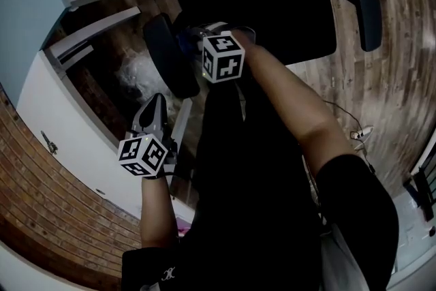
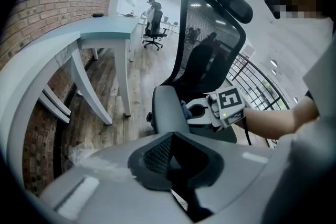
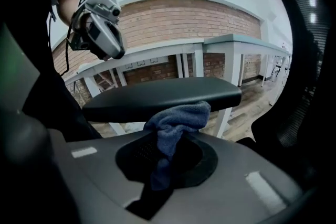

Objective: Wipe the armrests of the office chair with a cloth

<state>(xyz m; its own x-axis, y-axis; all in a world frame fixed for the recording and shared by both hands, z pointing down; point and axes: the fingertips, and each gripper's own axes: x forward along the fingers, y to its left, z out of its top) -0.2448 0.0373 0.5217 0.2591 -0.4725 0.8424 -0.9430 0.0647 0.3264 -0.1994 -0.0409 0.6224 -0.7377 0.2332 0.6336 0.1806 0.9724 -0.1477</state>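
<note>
**Status: cloth at the armrest, held by the right tongs**

1. Right tongs (image 1: pixel 189 37): clamped on the blue cloth (image 3: pixel 178 117). The right gripper view shows the cloth pinched between the 2 jaws, with a bunched fold standing out ahead of them and a tail hanging back between them.

2. Cloth position: the bunched fold touches the near edge of the dark armrest (image 3: pixel 157 96) pad. In the head view this armrest lies at the left of the office chair (image 2: pixel 207 44), and the right tongs meet it from the seat side. The left gripper view confirms a small blue patch between the pad and the right tongs.

3. Left tongs (image 1: pixel 155 104): jaws together, nothing between them. They are held apart from the chair, near the wiped armrest and clear of it. The jaws point toward the pad.

4. Second armrest (image 1: pixel 364 7): at the far right of the seat in the head view, well apart from both tongs.

5. Surroundings: a light-topped surface (image 2: pixel 105 31) on white legs stands beside the chair, along a brick wall (image 2: pixel 47 2). The floor (image 1: pixel 381 99) is wood plank. A second chair (image 2: pixel 153 29) stands far back in the room.
</note>
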